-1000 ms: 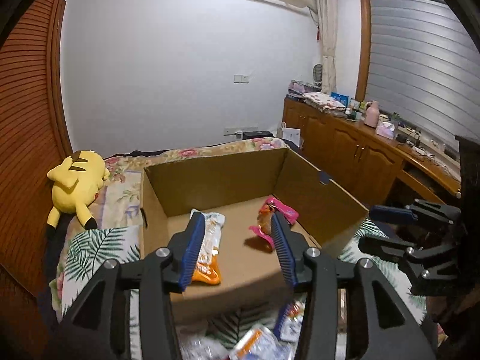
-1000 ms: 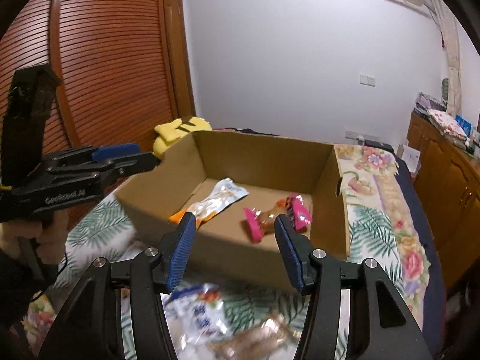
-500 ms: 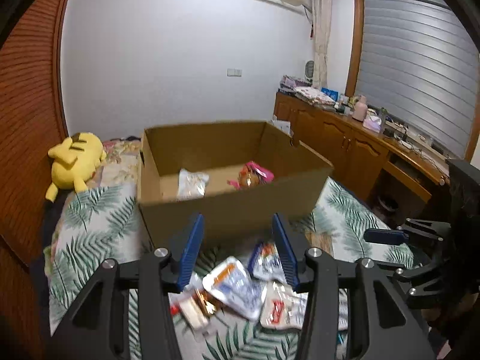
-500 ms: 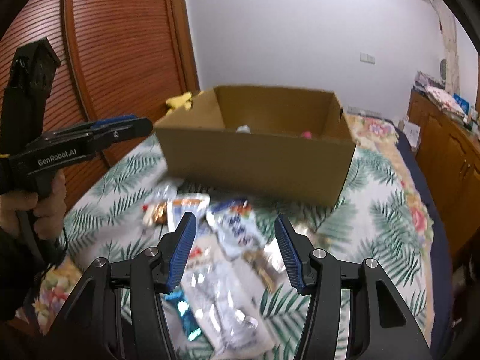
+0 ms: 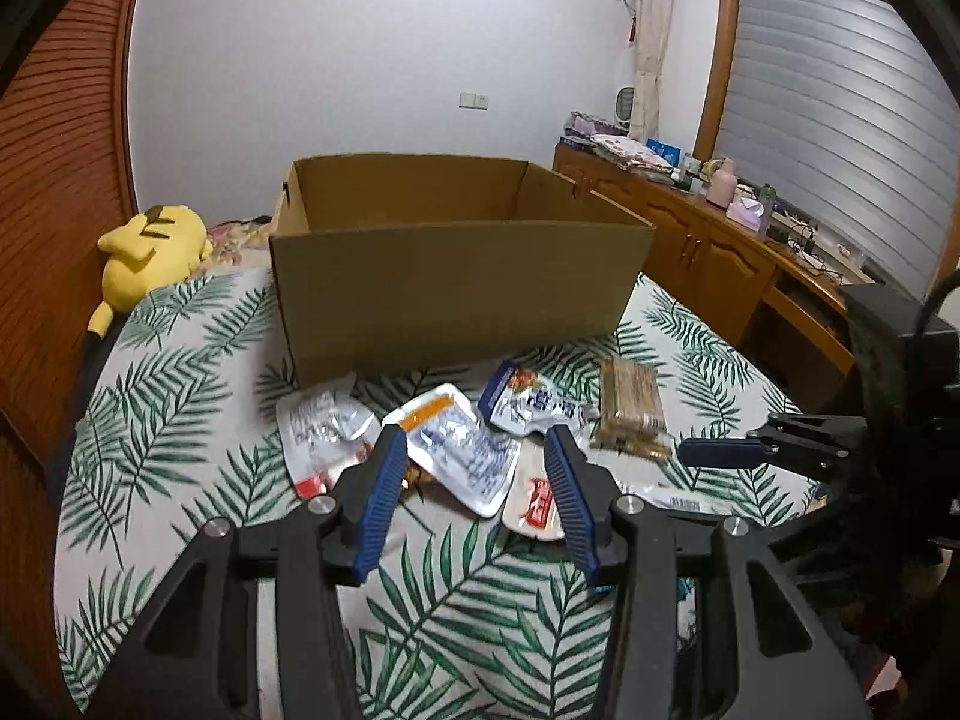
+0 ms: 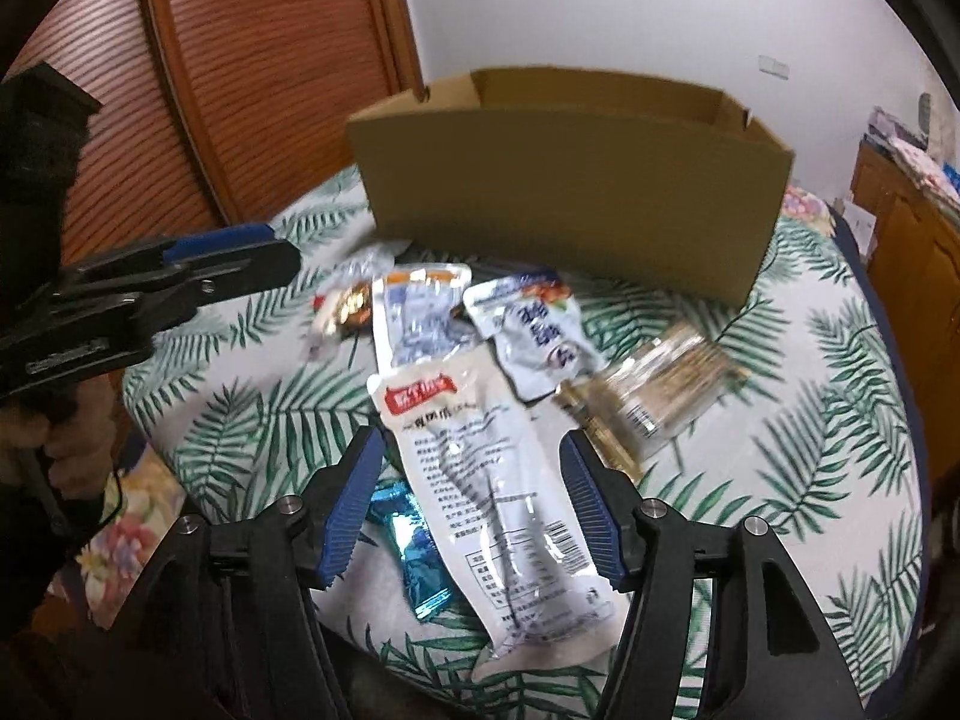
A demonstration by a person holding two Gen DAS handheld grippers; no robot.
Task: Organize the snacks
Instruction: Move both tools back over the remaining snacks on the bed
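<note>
Nearest, right claw opening over the long white packet on the bed, pads clear of it, and liable to pinch the overlapping blue-and-white pouch at 12 o'clock or skid off slick film. Left claw likewise apart and empty above the orange-striped pouch, with the white-and-red packet tucked beside at 3 o'clock, so apt to drag two at once. Farther off at 12 o'clock, cardboard box with its floor hidden behind the near wall, contents impossible to tell; teal wrapper half buried, print blurred.
</note>
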